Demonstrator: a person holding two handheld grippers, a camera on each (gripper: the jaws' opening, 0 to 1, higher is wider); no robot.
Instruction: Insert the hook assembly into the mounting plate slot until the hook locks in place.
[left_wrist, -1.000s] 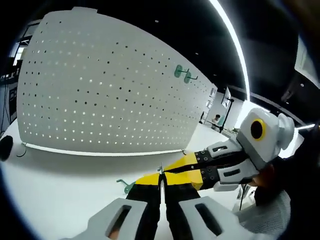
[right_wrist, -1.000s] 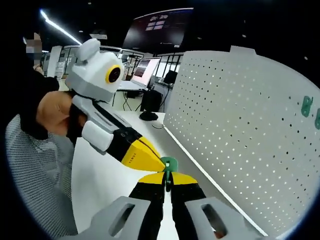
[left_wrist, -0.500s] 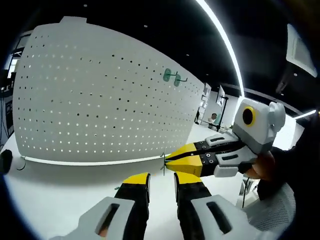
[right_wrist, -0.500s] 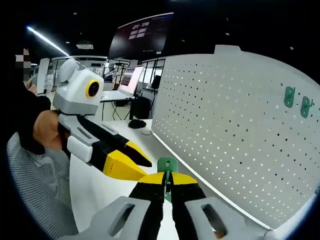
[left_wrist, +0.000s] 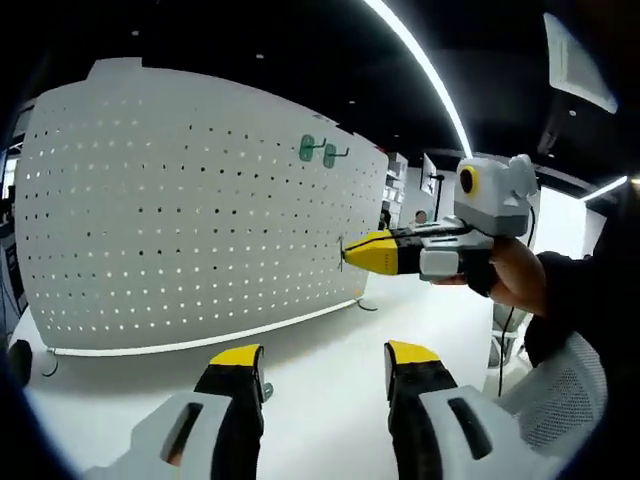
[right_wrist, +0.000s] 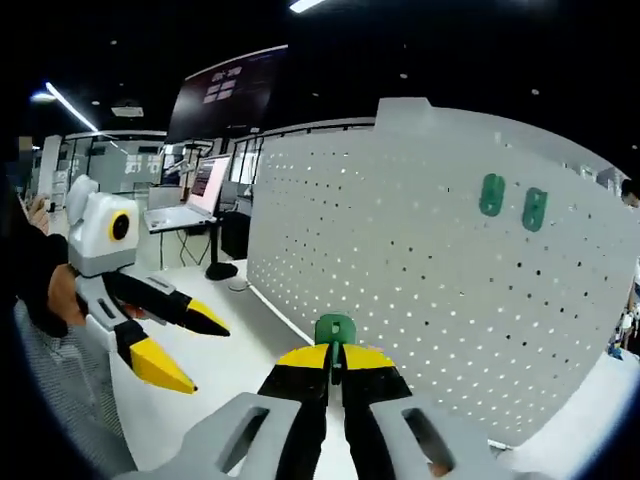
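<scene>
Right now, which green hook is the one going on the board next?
Find the big white pegboard. Two green hooks already hang high on it. The third hook is not on the board: the right hand-held gripper pinches it between yellow tips.

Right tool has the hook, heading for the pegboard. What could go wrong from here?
1. The right tool pinches the green hook by a thin edge; it could twist or slip on contact with the pegboard.
2. Two green hooks already hang there; the approach might knock them.
3. The left tool is open and away, so nothing steadies the board.
</scene>
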